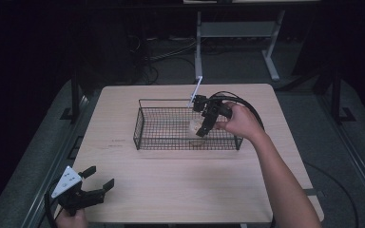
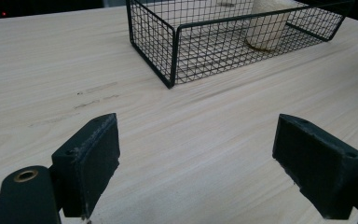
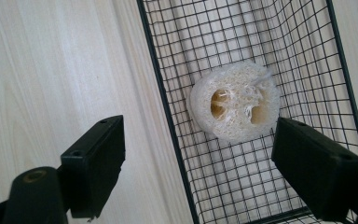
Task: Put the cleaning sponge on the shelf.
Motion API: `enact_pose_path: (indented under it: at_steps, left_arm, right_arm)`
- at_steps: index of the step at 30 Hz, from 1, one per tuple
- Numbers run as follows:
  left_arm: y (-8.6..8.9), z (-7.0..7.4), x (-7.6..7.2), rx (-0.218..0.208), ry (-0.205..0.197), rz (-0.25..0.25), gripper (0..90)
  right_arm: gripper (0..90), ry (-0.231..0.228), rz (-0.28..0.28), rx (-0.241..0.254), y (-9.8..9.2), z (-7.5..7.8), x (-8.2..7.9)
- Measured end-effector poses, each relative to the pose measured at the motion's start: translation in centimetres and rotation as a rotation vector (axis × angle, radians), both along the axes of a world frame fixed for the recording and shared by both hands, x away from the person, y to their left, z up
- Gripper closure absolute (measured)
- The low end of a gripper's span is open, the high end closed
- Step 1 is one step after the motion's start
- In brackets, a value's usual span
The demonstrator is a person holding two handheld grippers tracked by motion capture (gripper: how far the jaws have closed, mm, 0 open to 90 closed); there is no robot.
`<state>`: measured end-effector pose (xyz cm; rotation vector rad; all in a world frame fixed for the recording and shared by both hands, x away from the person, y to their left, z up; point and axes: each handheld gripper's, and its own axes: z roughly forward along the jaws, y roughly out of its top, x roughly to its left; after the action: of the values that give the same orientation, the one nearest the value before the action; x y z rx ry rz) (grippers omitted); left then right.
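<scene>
A pale round loofah piece [image 3: 235, 108] stands on end inside a black wire basket [image 1: 148, 141] at the middle of the table; the same loofah [image 1: 198, 132] sits near the basket's right half and shows through the mesh as loofah [image 2: 266, 29]. My right gripper [image 1: 204, 124] hangs over the basket just above the loofah, jaws open and holding nothing, one jaw outside the basket wall and one inside. My left gripper [image 1: 93, 182] rests open near the table's front left corner, far from the basket [image 2: 170, 44].
The light wooden table [image 1: 180, 190] has open surface in front of the basket and to its left. A white stick-like part [image 1: 195, 92] rises behind the basket's back rim. Dark floor, cables and a white desk frame [image 1: 237, 33] lie beyond the table.
</scene>
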<state>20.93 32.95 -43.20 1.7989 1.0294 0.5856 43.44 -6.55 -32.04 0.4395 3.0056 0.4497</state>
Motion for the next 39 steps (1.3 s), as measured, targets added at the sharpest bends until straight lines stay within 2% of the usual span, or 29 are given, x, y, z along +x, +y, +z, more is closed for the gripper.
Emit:
enact_pose_path:
  at_steps: [19,39]
  left_arm:
    - [-0.1,0.0,0.0,0.007,0.001,-0.004,13.9]
    - [-0.3,0.0,0.1,0.010,0.001,-0.007,13.9]
  right_arm:
    - [16.8,-0.013,0.031,-0.008,0.2,0.4,-2.0]
    - [16.8,-0.017,0.060,0.006,-0.6,-0.7,-3.9]
